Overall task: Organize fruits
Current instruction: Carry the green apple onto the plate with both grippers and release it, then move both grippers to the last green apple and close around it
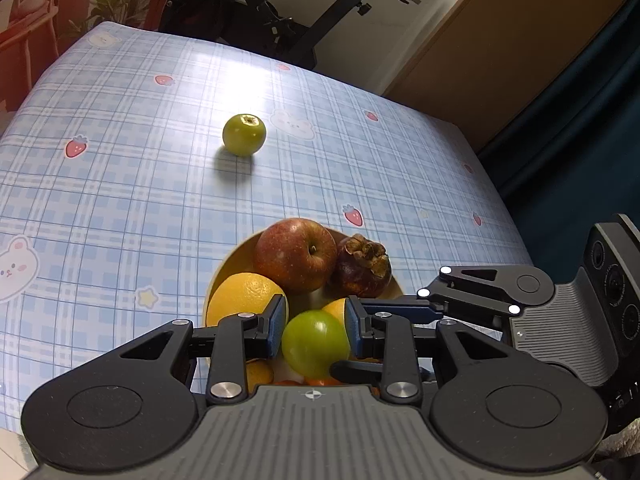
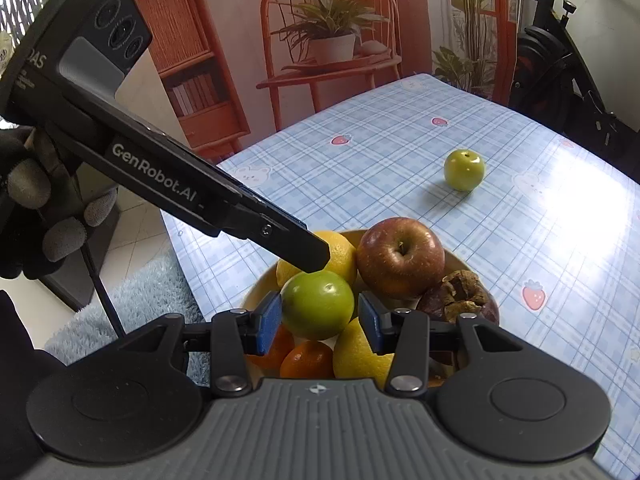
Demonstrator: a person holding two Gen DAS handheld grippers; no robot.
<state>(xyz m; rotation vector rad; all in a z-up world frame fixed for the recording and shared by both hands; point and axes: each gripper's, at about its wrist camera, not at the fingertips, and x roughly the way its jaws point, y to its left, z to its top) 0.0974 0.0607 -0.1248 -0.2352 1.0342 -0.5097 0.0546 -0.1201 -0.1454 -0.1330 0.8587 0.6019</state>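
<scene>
Your desk (image 1: 120, 160), under its blue plaid cloth, fills most of both views and is nearly bare because the fruit is being collected in one spot. That spot is the bowl (image 1: 224, 272), low centre in both views, at the near edge so both of your tools reach it.

Left gripper (image 1: 316, 320): jaws narrow, pads clamped on either side of a green fruit (image 1: 314, 344) just above the pile. My read is that you're setting it into the bowl, so it's held from the sides to leave its underside free to land. In the right wrist view this tool slants in from the upper left, with your gloved hand (image 2: 28, 216) at the far left.

Right gripper (image 2: 320, 316): jaws narrow and not gripping. The same fruit shows between the pads, but there's a gap at the right-hand pad. It looks like a standby or steadying pose beside the pile.

In the bowl:
- a red apple (image 1: 296, 256) at the back, stem up
- a lemon (image 1: 244, 296) to its left and another lemon (image 2: 360, 352) nearer the camera
- a dark mangosteen (image 1: 364, 268) wedged against the apple's right side
- oranges (image 2: 306, 360) low down, half hidden

The big pieces crowd the back, so the only room left is the front centre.

A loose green fruit (image 1: 244, 135) sits alone on the cloth, upper centre of the left view and well apart from the bowl. It's probably the next one to collect.
</scene>
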